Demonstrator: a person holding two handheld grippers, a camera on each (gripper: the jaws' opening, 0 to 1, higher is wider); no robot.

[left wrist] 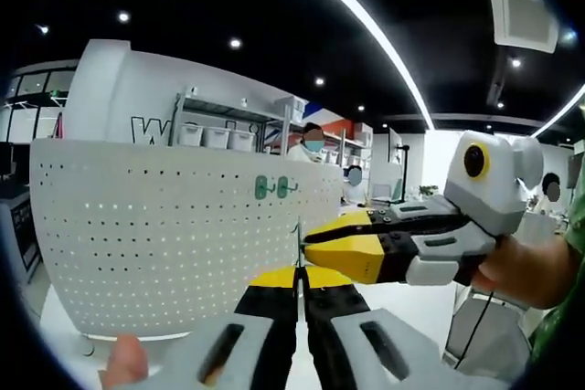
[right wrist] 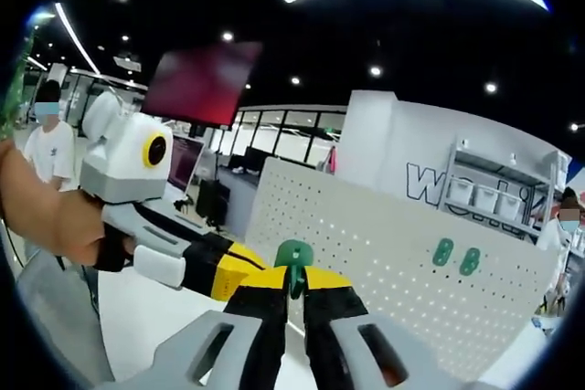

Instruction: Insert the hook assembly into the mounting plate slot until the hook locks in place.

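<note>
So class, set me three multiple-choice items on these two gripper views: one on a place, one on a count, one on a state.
1. Where are the green hooks already mounted?
A on the white pegboard
B on a shelf
C on the floor

2. How many hooks are mounted there?
A one
B two
C four

3. What is the right gripper doing?
A hanging open
B shut on a green hook piece
C gripping a cable

Answers: 1 A, they sit on the board's face. 2 B, a pair side by side. 3 B, the piece sits between closed jaws.
</note>
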